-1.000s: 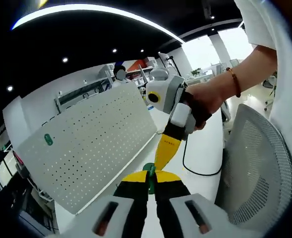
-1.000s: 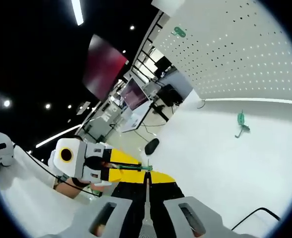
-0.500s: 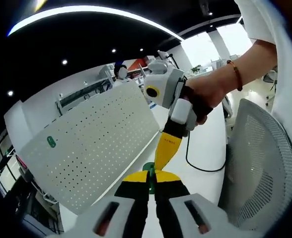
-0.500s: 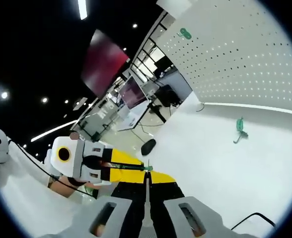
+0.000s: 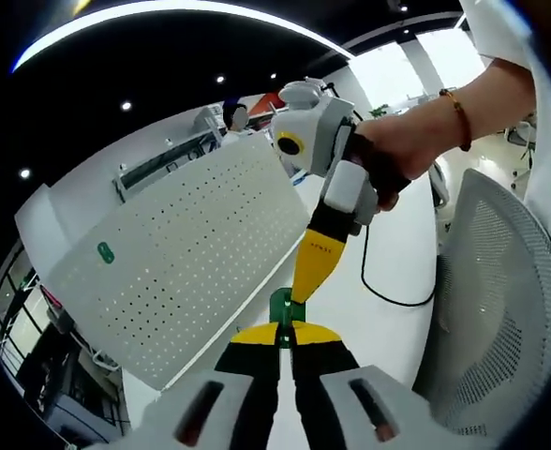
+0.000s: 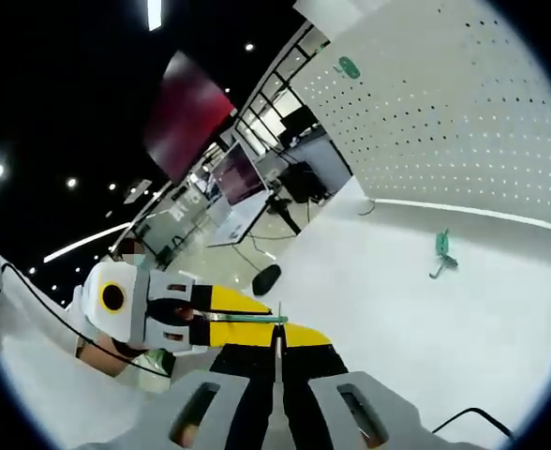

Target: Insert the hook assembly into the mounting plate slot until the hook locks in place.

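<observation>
- Jaws of the left gripper (image 5: 286, 335) are clenched on a small green hook assembly (image 5: 282, 307), whose flat green tab stands up just beyond the yellow tips.
- Meeting them tip to tip, the right gripper (image 5: 305, 281) comes down from above in the left gripper view, held by a hand (image 5: 394, 167) with a bracelet on the wrist; its yellow jaws pinch the same green piece.
- In the right gripper view the right gripper (image 6: 278, 339) has its jaws closed on a thin green edge of the hook assembly (image 6: 277, 319), and the left gripper (image 6: 243, 323) reaches in from the left.
- White perforated mounting plate (image 5: 177, 251) stands tilted to the left of the left jaws, with a green hook (image 5: 105, 252) set near its far corner.
- Ahead and right of the right jaws, a second green hook (image 6: 440, 250) lies on the white worktop (image 6: 379, 291), just below the mounting plate (image 6: 444, 112).
- Grey mesh chair back (image 5: 500, 291) rises right of the left jaws.
</observation>
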A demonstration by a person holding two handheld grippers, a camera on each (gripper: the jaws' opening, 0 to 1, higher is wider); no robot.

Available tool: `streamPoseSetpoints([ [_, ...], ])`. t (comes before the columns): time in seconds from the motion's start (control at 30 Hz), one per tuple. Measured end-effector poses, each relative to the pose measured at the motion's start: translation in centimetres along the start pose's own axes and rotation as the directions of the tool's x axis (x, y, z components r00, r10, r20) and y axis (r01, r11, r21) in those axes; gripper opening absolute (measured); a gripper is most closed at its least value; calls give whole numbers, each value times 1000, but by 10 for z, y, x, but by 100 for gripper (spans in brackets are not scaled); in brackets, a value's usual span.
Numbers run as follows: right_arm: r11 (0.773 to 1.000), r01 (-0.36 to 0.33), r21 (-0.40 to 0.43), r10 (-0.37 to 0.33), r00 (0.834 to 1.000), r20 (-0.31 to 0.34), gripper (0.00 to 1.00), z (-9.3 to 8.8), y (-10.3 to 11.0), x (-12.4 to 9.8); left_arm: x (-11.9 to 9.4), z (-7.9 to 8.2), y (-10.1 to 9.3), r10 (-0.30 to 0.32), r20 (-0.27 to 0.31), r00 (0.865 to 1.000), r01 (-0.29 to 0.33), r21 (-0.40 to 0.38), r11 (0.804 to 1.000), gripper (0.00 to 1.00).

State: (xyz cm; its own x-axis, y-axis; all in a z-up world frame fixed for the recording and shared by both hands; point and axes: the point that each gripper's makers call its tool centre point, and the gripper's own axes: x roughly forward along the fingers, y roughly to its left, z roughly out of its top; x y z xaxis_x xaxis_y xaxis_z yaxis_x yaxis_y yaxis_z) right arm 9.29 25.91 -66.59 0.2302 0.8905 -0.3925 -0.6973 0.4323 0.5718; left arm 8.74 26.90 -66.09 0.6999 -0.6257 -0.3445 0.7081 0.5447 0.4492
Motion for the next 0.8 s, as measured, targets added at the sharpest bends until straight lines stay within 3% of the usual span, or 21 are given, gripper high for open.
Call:
streamPoseSetpoints([
  [0.1,999,27,-20,-27,1000,-2,0,0,0,2,1,-2,0,-1,-15,1000,0,-12,1000,6],
  [0.23,989,123,-83,-126,991,-32,0,-4,-6,5,3,-2,-4,-13,-24,1000,11,-49,999,8],
  [0.37,988,119,-98,-123,992,-32,0,-3,-1,7,6,-9,-6,-14,-64,998,12,-44,999,6],
  [0.47,977,158,-143,-167,985,-48,0,-3,-3,6,7,-14,-7,-16,-91,996,12,-47,999,4],
  [0.8,958,189,-217,-203,978,-47,0,-2,-3,7,9,-17,-4,-10,-118,993,0,-80,997,2],
])
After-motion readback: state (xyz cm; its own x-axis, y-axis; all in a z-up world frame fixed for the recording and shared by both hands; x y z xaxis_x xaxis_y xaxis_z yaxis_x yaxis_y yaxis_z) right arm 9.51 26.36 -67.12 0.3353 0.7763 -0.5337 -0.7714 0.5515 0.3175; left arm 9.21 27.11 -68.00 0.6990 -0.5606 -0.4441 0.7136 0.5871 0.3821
